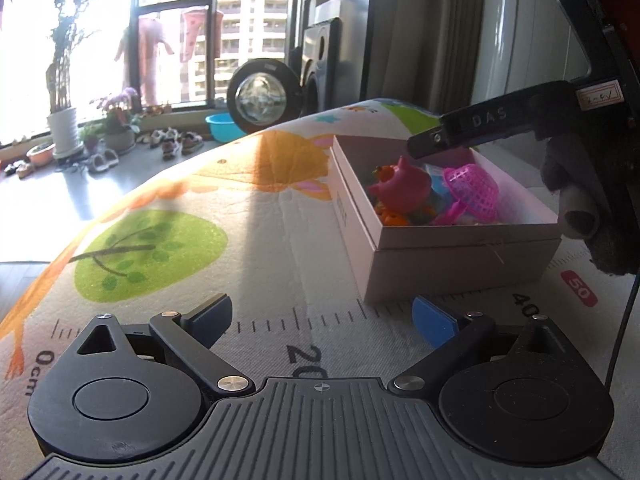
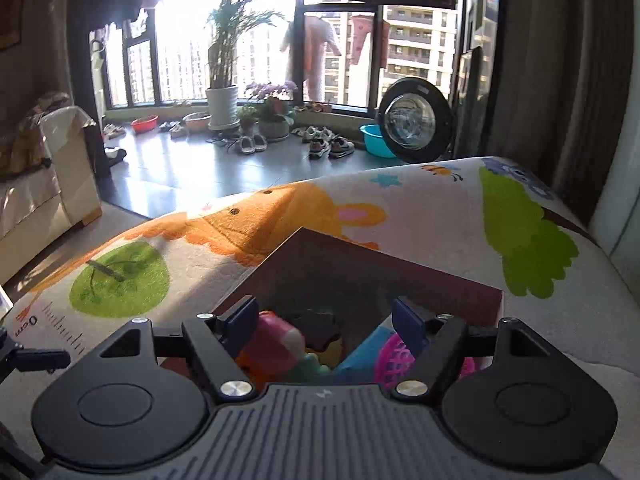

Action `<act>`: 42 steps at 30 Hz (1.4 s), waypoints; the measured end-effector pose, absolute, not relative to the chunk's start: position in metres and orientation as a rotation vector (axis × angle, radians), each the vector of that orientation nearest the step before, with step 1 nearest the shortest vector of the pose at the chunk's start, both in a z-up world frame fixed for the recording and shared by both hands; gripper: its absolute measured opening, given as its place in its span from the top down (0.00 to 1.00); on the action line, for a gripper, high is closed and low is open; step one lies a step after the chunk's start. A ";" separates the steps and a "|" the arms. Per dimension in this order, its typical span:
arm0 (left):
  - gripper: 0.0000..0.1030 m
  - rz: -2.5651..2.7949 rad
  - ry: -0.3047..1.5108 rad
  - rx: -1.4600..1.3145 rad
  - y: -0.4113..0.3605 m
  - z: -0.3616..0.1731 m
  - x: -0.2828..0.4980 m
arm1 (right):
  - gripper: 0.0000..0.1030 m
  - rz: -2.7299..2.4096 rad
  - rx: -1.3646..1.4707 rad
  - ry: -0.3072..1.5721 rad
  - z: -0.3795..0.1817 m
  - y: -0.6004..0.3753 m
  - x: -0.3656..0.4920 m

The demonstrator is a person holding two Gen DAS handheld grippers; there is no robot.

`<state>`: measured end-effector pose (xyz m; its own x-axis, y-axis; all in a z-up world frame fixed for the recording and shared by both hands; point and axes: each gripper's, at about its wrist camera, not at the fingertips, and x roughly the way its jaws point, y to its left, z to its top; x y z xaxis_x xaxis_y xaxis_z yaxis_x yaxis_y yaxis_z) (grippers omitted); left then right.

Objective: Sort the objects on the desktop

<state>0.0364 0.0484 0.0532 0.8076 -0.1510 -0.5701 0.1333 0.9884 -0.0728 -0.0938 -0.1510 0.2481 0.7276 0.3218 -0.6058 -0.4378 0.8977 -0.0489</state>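
A pale cardboard box (image 1: 460,256) stands on the printed play mat (image 1: 240,216) and holds several toys: a pink pig (image 1: 402,186), a pink mesh basket (image 1: 476,192) and orange pieces. My left gripper (image 1: 322,320) is open and empty, low over the mat in front of the box. My right gripper (image 2: 326,322) is open and empty, right above the box (image 2: 360,272); it also shows in the left wrist view (image 1: 480,128) reaching over the box. Under it lie the pig (image 2: 276,344), the mesh basket (image 2: 394,364) and a blue piece (image 2: 368,348).
The mat covers a raised surface with a ruler print (image 1: 304,354) along its front edge. Beyond it are a tiled floor with shoes (image 2: 330,146), potted plants (image 2: 222,104), a blue basin (image 2: 378,140), a round black appliance (image 2: 414,120) and a sofa (image 2: 44,184).
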 end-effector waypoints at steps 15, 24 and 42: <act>0.00 -0.136 0.577 0.117 0.031 0.041 0.007 | 0.26 0.286 0.087 0.692 0.255 -0.211 -0.116; 0.00 -0.111 0.602 0.124 0.001 0.024 0.020 | 0.14 0.294 0.123 0.661 0.227 -0.223 -0.216; 0.00 -0.090 0.688 0.042 0.009 0.013 0.041 | 0.04 0.375 0.277 0.687 0.220 -0.225 -0.263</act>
<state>0.0405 0.0090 0.0134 0.7689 -0.0695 -0.6356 0.0970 0.9953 0.0084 -0.2633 -0.2246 0.2204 0.7113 0.4230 -0.5614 -0.2434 0.8975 0.3678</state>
